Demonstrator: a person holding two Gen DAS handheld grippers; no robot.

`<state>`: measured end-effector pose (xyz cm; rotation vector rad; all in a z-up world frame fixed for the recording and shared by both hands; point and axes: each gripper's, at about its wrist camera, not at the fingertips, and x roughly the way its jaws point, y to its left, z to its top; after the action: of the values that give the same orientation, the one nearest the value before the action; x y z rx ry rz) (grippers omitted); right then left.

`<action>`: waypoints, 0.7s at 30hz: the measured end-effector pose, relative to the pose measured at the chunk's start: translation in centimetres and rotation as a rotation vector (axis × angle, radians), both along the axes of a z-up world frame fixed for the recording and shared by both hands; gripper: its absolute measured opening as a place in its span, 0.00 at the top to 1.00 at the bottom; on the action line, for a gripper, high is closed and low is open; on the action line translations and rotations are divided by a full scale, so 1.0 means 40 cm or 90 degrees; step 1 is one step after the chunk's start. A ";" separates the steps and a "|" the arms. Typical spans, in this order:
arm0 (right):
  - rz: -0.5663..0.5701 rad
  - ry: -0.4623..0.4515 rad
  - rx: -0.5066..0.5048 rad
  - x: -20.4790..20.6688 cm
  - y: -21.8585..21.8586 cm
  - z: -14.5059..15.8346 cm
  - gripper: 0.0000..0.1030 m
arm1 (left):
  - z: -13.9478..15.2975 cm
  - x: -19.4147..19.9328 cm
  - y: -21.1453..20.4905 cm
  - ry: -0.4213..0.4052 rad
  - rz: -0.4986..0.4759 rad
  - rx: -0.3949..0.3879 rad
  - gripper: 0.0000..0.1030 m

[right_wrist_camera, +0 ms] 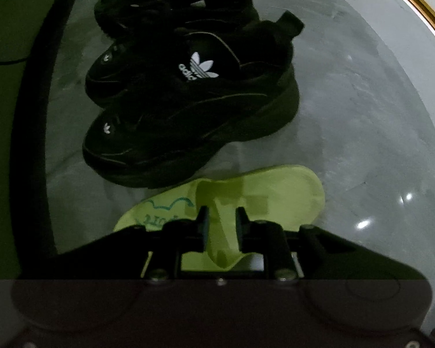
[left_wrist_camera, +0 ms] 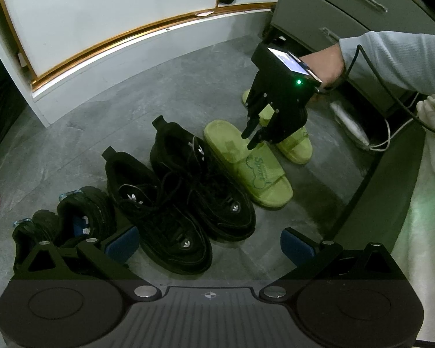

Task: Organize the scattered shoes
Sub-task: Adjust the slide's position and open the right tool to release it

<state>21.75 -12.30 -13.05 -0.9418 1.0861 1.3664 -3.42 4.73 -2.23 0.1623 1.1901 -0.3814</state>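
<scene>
Several shoes stand in a row on the grey floor: a small black pair [left_wrist_camera: 63, 226] at the left, a black Adidas pair [left_wrist_camera: 177, 194], then a lime green slipper [left_wrist_camera: 246, 165]. A second green slipper [left_wrist_camera: 295, 148] lies behind it, partly hidden. My right gripper [left_wrist_camera: 253, 139] is over the nearer slipper, its fingers narrowed on the edge of the strap [right_wrist_camera: 217, 226]. In the right wrist view the slipper [right_wrist_camera: 275, 194] lies beside the Adidas shoe [right_wrist_camera: 188, 110]. My left gripper [left_wrist_camera: 208, 243] is open and empty, hovering in front of the row.
A white cabinet with gold trim [left_wrist_camera: 101, 43] stands behind the shoes. A grey drawer unit [left_wrist_camera: 348, 14] is at the right rear, with cables and a power strip [left_wrist_camera: 351, 124] below. White bedding [left_wrist_camera: 426, 203] fills the right side.
</scene>
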 end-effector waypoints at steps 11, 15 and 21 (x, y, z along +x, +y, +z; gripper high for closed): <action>0.009 0.001 -0.008 -0.010 0.004 -0.001 0.80 | -0.001 0.001 0.001 0.001 -0.002 0.000 0.00; 0.009 -0.002 -0.010 -0.010 0.001 -0.002 0.80 | 0.000 0.001 0.001 0.002 -0.003 0.000 0.00; 0.011 -0.007 -0.012 -0.017 0.003 -0.005 0.80 | -0.001 -0.001 -0.002 0.003 -0.004 0.000 0.00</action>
<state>21.07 -12.17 -13.26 -0.9736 1.0873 1.3661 -3.46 4.64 -2.27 0.1655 1.1941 -0.3871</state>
